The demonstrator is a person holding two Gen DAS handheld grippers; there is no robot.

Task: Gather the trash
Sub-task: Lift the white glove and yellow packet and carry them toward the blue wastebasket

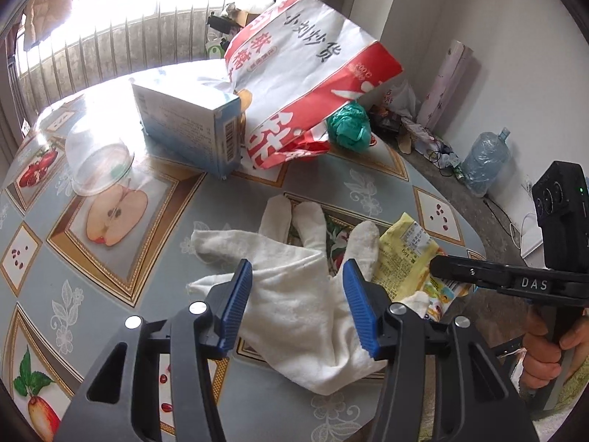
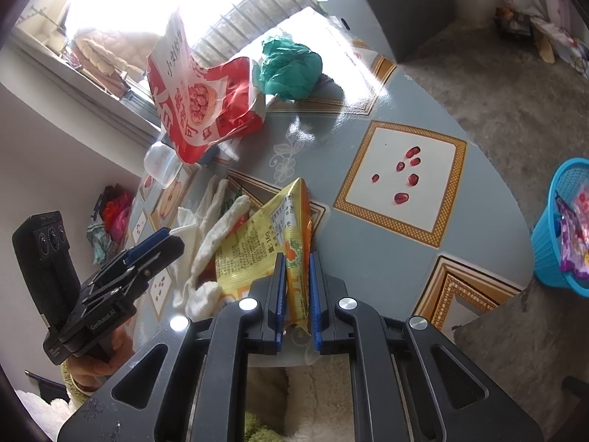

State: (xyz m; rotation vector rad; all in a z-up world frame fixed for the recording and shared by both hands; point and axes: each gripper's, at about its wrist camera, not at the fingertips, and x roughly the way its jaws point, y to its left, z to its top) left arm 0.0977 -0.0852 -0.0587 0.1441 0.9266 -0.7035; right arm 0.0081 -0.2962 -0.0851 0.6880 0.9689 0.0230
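A white cloth glove (image 1: 294, 287) lies flat on the table. My left gripper (image 1: 297, 276) is open, its blue pads on either side of the glove's cuff, just above it. A yellow snack wrapper (image 1: 405, 254) lies to the glove's right, partly over it. My right gripper (image 2: 297, 265) is shut on the yellow snack wrapper's (image 2: 257, 243) near edge. In the right wrist view the glove (image 2: 217, 228) lies left of the wrapper, and the left gripper (image 2: 147, 254) shows over it.
A red-and-white snack bag (image 1: 305, 77), a blue-white carton (image 1: 191, 125), a clear plastic cup (image 1: 99, 162) and a crumpled green bag (image 1: 349, 125) sit farther back on the fruit-patterned table (image 1: 110, 294). A blue basket (image 2: 563, 235) with wrappers stands on the floor at right.
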